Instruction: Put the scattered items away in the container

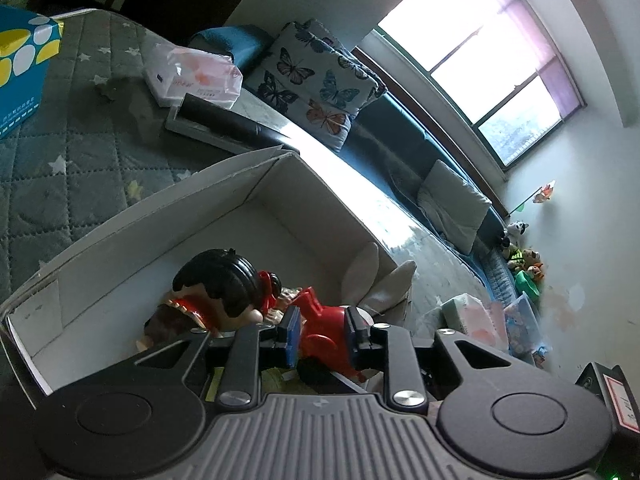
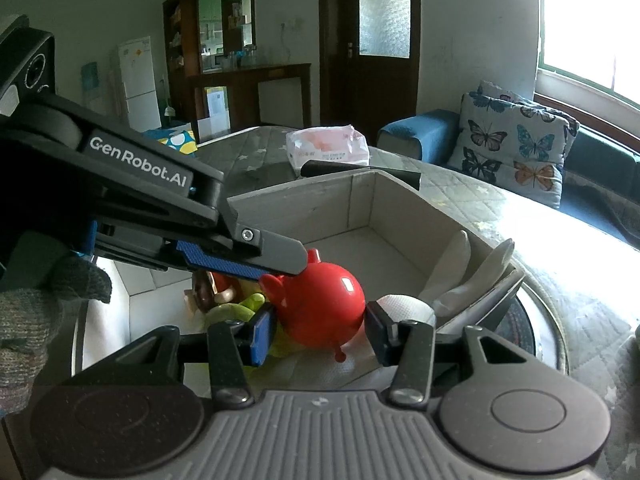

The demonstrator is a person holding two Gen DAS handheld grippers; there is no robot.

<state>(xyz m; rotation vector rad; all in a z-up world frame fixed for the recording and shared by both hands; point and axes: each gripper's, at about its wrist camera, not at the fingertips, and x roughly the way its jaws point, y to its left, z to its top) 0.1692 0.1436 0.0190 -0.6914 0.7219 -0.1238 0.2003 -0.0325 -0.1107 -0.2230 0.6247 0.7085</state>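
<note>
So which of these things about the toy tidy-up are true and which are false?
1. The right hand-held gripper has the red toy between its fingers. True.
2. The butterfly cushion lies in the white box. False: it leans on the blue sofa.
3. A black-haired doll is in the box. True.
4. The tissue pack is in the box. False: it lies on the quilt beyond the box.
</note>
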